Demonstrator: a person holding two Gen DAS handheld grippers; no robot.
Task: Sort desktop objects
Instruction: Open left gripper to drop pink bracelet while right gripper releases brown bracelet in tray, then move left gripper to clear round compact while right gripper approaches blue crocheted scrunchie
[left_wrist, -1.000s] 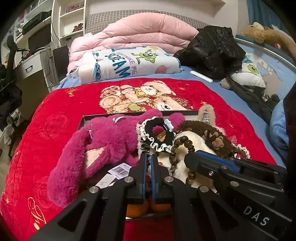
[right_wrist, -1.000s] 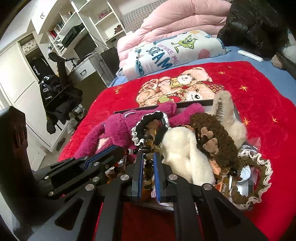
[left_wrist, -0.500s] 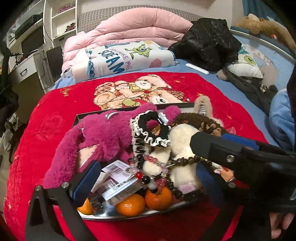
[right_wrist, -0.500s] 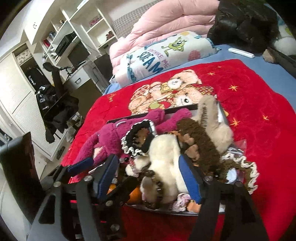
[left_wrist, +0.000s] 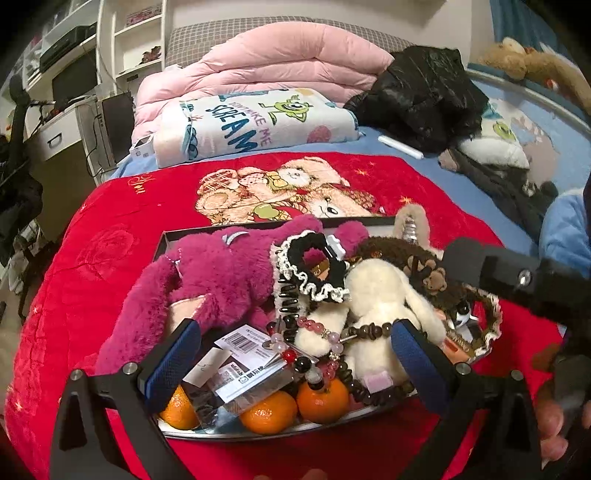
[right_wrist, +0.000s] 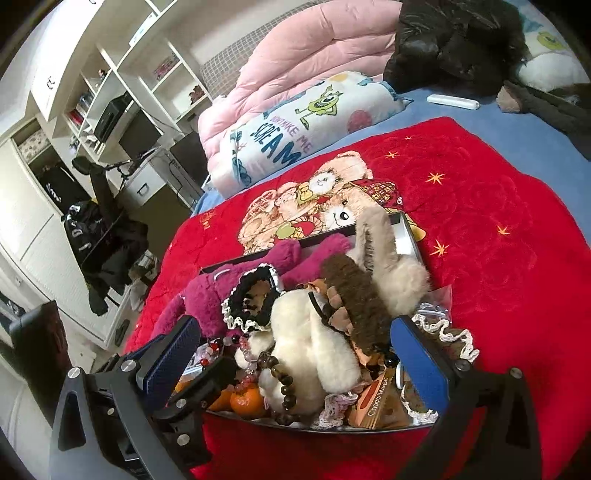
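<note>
A metal tray (left_wrist: 258, 432) on the red blanket holds a heap: a magenta plush (left_wrist: 221, 273), a cream plush (left_wrist: 380, 295), a black lace-edged scrunchie (left_wrist: 314, 266), bead bracelets (left_wrist: 369, 328), tangerines (left_wrist: 321, 400) and a tagged packet (left_wrist: 243, 354). My left gripper (left_wrist: 293, 345) hangs open over the tray's near edge, touching nothing. My right gripper (right_wrist: 297, 339) is opening wide; the cream plush (right_wrist: 314, 343) and a wooden bracelet (right_wrist: 280, 376) lie below the gap, unpressed. A brown fuzzy clip (right_wrist: 351, 291) lies beside a beige fur clip (right_wrist: 388, 266).
The red blanket (left_wrist: 110, 229) covers a blue bed. Behind it lie a pink duvet (left_wrist: 280, 51), a printed towel (left_wrist: 251, 122), a black jacket (left_wrist: 424, 96) and a white remote (left_wrist: 400, 147). Desk and shelves stand at the left. A chocolate packet (right_wrist: 376, 402) sits in the tray's near corner.
Both grippers were shut over the bead strings a second ago and now stand wide apart. The beads lie loose on the pile. The right view has shifted sideways and rolled.
</note>
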